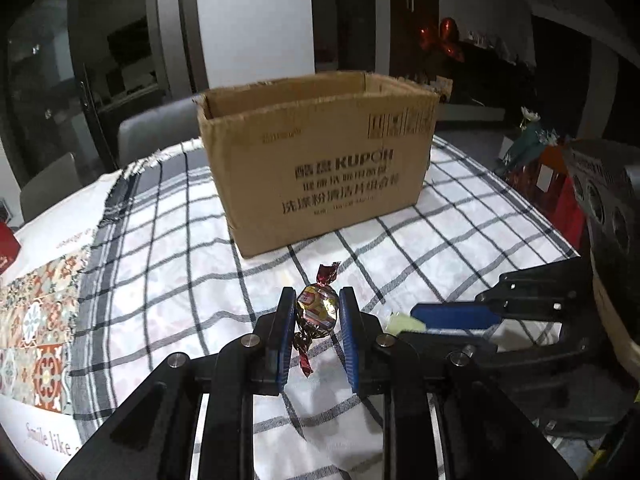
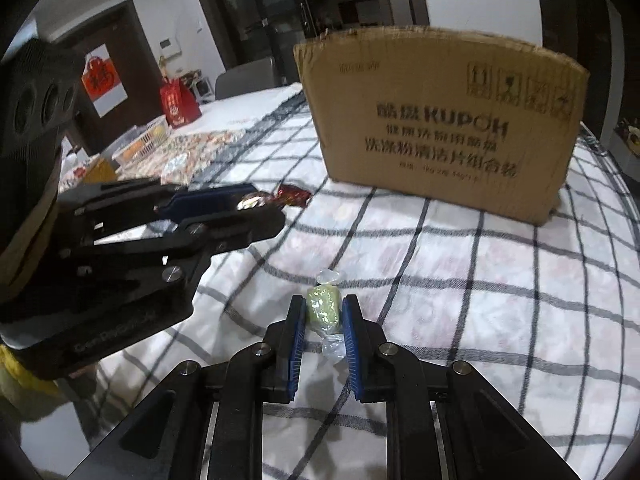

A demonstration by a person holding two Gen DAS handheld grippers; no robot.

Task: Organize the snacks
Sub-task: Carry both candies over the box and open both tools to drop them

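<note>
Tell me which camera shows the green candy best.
The right wrist view: the green candy sits centered between the right hand-held gripper pads, clear twisted wrapper ends visible. The left wrist view shows only a pale corner beside that gripper's blue pad.

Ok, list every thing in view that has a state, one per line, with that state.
left claw: shut on the red and gold candy.
red and gold candy: wrapped, held between the left claw's pads.
right claw: shut on the green candy.
green candy: in clear wrapper, held between the right claw's pads.
cardboard box: upright on the checked cloth, top open, inside hidden.
</note>
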